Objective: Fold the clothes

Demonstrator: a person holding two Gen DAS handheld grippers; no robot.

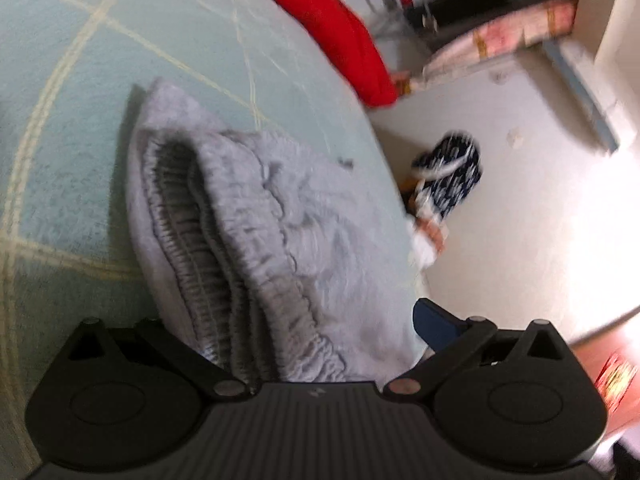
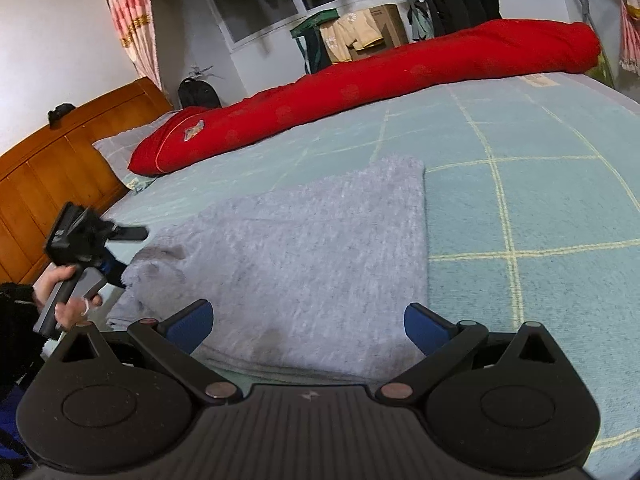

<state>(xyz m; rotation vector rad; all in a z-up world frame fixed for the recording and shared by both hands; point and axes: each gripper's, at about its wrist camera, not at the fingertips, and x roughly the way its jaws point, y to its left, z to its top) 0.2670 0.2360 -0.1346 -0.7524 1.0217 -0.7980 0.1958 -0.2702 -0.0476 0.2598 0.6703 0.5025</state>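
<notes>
Grey garment (image 2: 312,264) between wide-open right claw (image 2: 308,326) fingers.

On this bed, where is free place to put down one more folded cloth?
The bare pale-green checked bedsheet right of the fuzzy grey folded garment, and the strip between it and the long red rolled quilt, are free. The left side is crowded: the left tongs are at the garment's edge.

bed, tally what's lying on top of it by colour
grey: 1, the folded fleece garment
red: 1, the long rolled quilt along the far edge
grey-checked: 1, the pillow by the headboard
total: 3, all on the light green checked bed cover; both claws, left claw and right claw, hover over the grey one
</notes>
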